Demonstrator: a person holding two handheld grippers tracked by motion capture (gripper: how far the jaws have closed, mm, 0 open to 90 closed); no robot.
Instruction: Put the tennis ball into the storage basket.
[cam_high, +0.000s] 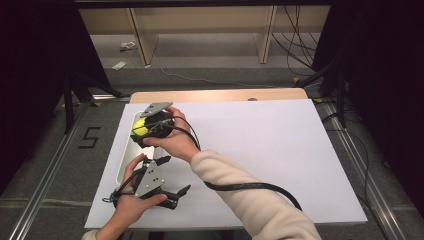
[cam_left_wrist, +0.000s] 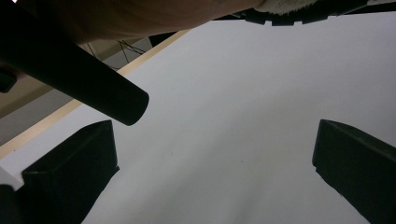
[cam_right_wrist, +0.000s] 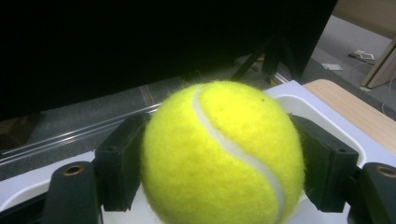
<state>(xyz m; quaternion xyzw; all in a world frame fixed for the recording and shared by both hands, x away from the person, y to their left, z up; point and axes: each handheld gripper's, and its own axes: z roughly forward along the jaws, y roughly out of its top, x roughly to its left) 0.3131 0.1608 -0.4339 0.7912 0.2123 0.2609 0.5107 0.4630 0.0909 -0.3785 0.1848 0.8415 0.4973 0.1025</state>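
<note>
Tennis ball (cam_right_wrist: 223, 156) sits clamped between the two jaws of the right claw (cam_high: 142, 129), held above the white tray (cam_high: 124, 161) at the left edge of the bench (cam_high: 260, 150). Grip looks centred, jaws on opposite sides of the ball. Judgement: the step is placing it in the tray. Best to lower straight down until the ball nears the tray floor, then part the jaws slowly so it does not roll. Left claw (cam_high: 172, 180) waits near, jaws wide apart, holding nothing; keep it aside.
</note>
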